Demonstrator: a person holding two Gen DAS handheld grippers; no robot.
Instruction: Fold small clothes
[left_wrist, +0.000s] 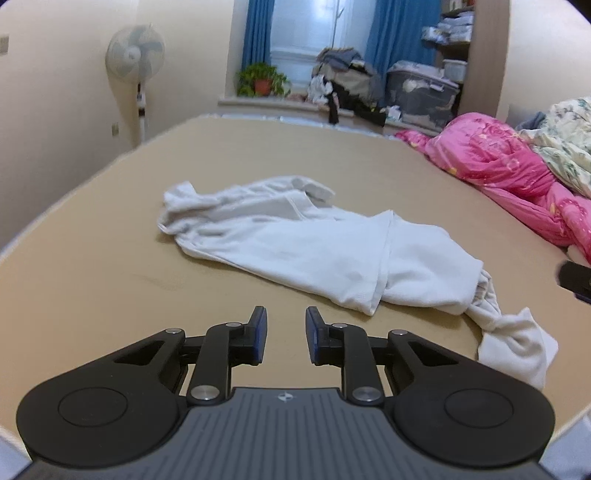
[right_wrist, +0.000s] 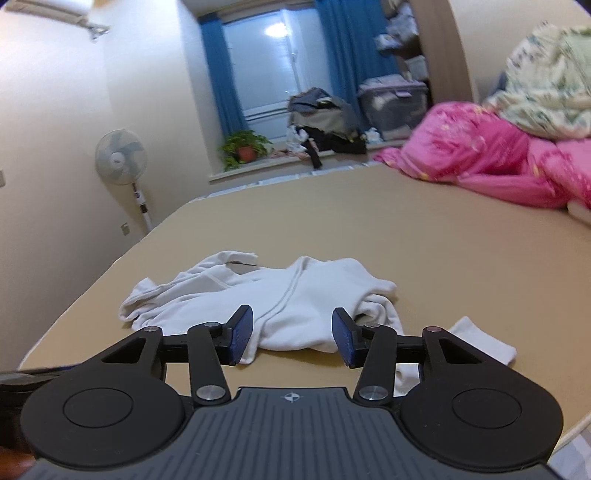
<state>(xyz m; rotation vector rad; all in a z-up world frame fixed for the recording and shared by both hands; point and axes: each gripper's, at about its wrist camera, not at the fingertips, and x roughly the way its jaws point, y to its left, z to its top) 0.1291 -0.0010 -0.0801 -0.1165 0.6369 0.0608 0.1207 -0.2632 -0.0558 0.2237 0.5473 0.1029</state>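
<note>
Risk: layers bunched, uneven fold | white garment (left_wrist: 314, 251) crumpled at 12 o'clock | left gripper (left_wrist: 286, 339) narrowly parted, empty | right gripper (right_wrist: 291, 339) parted, unclamped

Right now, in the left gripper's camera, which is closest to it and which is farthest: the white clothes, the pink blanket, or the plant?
1. White clothes, straight ahead on the bed.
2. Pink blanket, farther back on the right.
3. Plant, on the far window ledge.
</note>
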